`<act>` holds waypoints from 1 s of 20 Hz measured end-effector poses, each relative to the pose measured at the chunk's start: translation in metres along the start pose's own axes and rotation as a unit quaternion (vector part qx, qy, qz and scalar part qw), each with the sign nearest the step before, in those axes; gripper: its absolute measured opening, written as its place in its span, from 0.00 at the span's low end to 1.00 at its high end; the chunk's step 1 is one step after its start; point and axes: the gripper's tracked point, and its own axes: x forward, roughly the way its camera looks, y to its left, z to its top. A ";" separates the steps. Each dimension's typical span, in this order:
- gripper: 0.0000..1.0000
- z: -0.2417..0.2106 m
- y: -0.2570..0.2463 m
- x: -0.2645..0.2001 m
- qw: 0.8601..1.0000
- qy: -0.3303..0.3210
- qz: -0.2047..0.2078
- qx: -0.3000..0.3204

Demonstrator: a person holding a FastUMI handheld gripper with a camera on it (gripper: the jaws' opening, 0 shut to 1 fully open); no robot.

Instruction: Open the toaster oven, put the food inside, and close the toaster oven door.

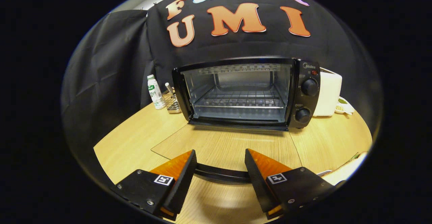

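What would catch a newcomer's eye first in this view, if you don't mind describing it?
The toaster oven stands beyond the fingers on the wooden table, its glass door folded down flat toward the gripper and the wire rack bare inside. The gripper's fingers are spread open, with the door's dark handle lying between them. A small white bottle stands left of the oven.

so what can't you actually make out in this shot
- Bottle label: too small to read, gripper view.
- Metal rack: partly hidden behind the toaster oven.
- Small dish: contents too small, cut by the white appliance.
- Door handle: ends hidden behind the open gripper.
- The food: can't identify any.
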 end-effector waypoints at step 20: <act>0.92 0.078 -0.170 -0.155 0.998 -0.021 -0.048 0.040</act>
